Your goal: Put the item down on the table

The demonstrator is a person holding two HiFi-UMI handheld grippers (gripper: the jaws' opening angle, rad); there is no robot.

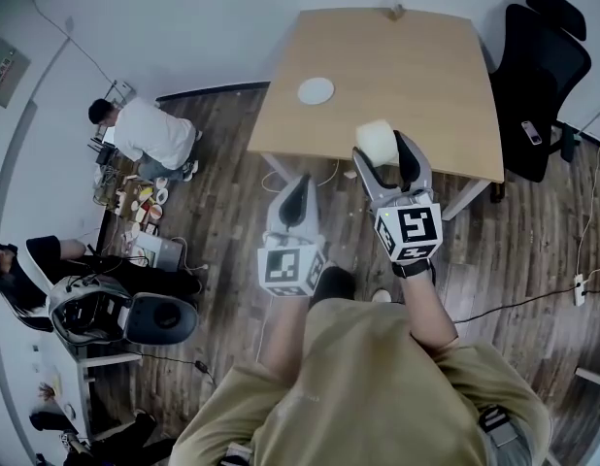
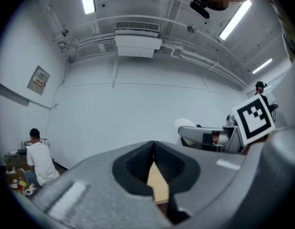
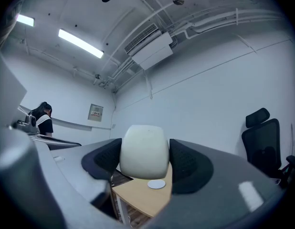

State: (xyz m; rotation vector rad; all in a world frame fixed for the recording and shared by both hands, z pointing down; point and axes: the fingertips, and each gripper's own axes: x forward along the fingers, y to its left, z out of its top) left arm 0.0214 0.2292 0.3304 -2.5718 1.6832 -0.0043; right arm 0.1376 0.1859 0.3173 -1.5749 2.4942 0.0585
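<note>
My right gripper (image 1: pixel 378 147) is shut on a white rounded cup (image 1: pixel 376 140), held in the air over the near edge of the wooden table (image 1: pixel 416 76). In the right gripper view the cup (image 3: pixel 143 150) fills the gap between the two dark pads, with the table (image 3: pixel 142 197) below. A small white saucer (image 1: pixel 316 91) lies on the table's left part; it also shows as the saucer (image 3: pixel 156 184) under the cup. My left gripper (image 1: pixel 298 194) is shut with nothing in it, held lower left of the table over the floor; its jaws (image 2: pixel 153 163) meet.
A black office chair (image 1: pixel 538 71) stands at the table's right side. A small object (image 1: pixel 394 10) sits at the table's far edge. A person in a white shirt (image 1: pixel 150 132) crouches at the left among clutter. Cables run across the wooden floor (image 1: pixel 533 260).
</note>
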